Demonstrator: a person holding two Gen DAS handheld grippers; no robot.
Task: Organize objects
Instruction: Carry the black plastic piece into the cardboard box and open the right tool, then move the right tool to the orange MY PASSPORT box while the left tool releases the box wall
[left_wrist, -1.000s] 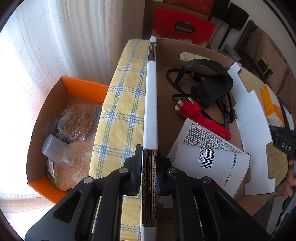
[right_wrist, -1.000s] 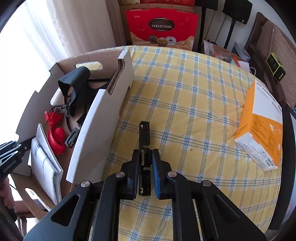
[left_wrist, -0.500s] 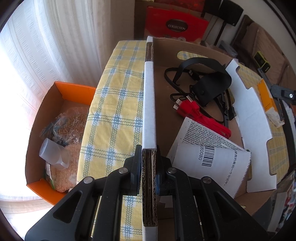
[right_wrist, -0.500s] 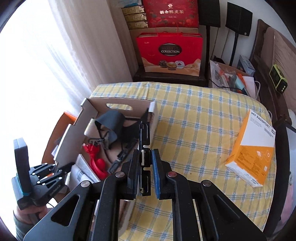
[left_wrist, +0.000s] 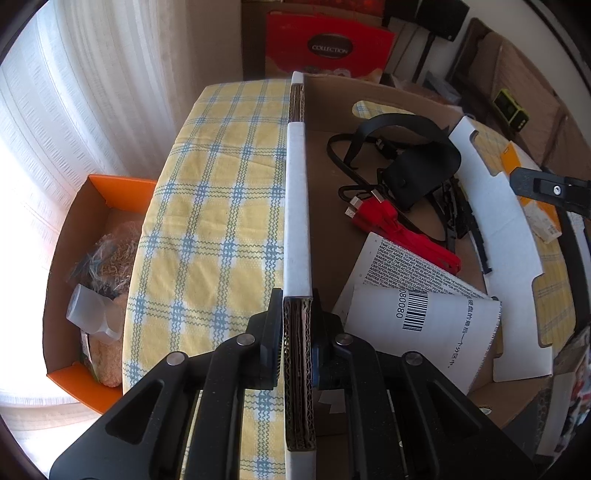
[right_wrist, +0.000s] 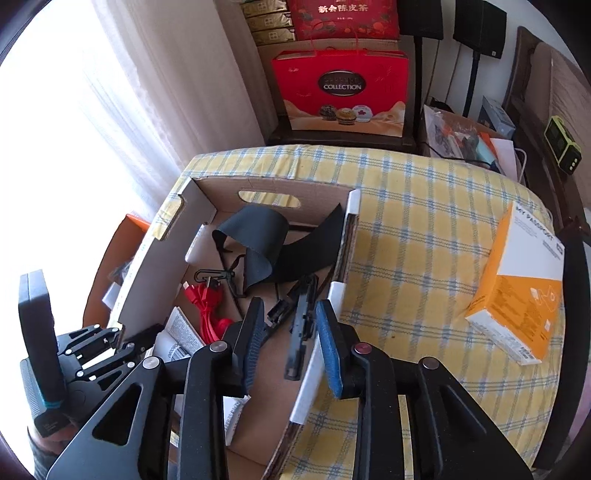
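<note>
Left tongs (left_wrist: 297, 328) pinch corrugated cardboard box wall (left_wrist: 295, 206); right tongs (right_wrist: 291, 338) seemingly empty.

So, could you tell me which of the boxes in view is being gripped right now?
The cardboard box on the table: the left gripper is shut on its near wall. The orange box lies untouched on the tablecloth, and the red gift box stands behind.

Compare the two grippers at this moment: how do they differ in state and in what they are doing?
The left gripper is shut on the cardboard box wall, while the right gripper is open and grips nothing. The left gripper sits low at the box rim; the right gripper is above the box interior, with a slim black part between its fingers, which do not appear to touch it. Both are black two-finger tools at the same box.
</note>
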